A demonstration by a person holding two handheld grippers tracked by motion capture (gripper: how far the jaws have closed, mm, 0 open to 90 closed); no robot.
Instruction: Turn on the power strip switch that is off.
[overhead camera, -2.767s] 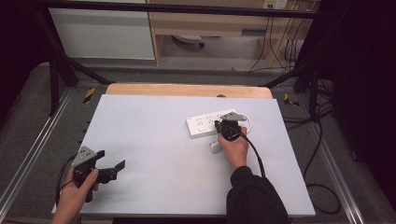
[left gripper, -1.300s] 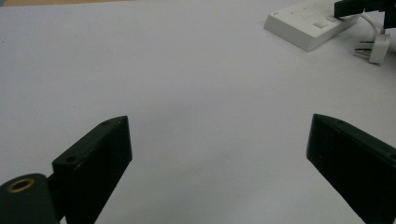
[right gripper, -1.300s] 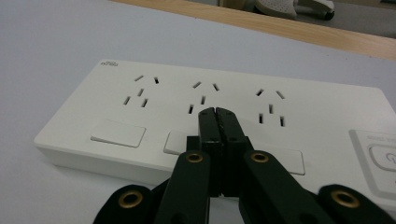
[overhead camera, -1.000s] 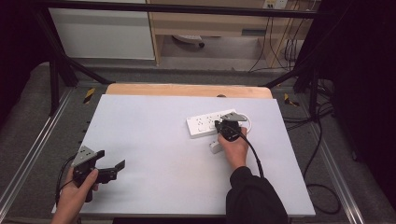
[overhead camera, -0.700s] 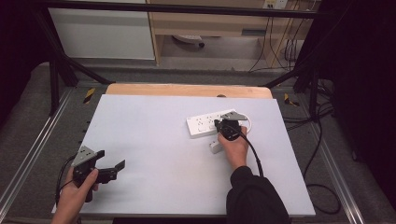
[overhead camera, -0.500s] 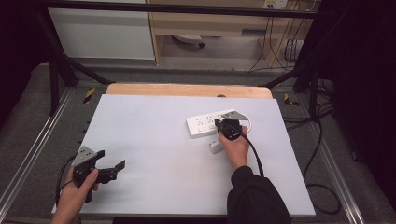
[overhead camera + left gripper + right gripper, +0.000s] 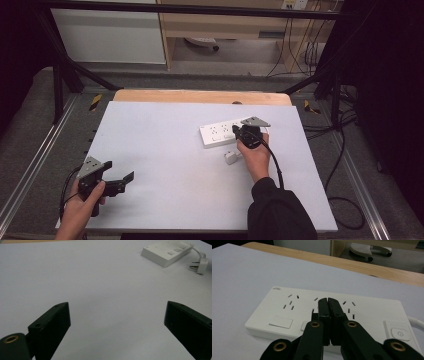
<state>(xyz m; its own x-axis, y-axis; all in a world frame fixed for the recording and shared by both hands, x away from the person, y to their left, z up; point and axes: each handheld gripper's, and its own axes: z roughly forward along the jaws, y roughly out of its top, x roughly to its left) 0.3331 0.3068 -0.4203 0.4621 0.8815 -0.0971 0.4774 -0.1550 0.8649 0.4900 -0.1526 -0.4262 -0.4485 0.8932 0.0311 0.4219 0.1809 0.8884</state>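
A white power strip [image 7: 215, 135] lies flat on the right half of the white table [image 7: 165, 150]. My right gripper [image 7: 236, 131] is shut with nothing between its jaws. In the right gripper view its tips [image 7: 328, 301] rest over the middle sockets of the power strip [image 7: 284, 311], between a rocker switch [image 7: 280, 322] and a round power button [image 7: 398, 333]. A white plug [image 7: 231, 157] lies just in front of the strip. My left gripper [image 7: 120, 171] is held low at the table's near left corner, jaws wide open [image 7: 117, 322] over bare table, far from the strip [image 7: 167, 252].
The plug [image 7: 200, 265] has bare prongs and a white cable running to the strip's end. A wooden edge [image 7: 200, 96] borders the table's far side. Black frame legs and floor cables stand beyond the right edge.
My right hand has shifted very slightly over the power strip. The left gripper has stayed where it was, still open.
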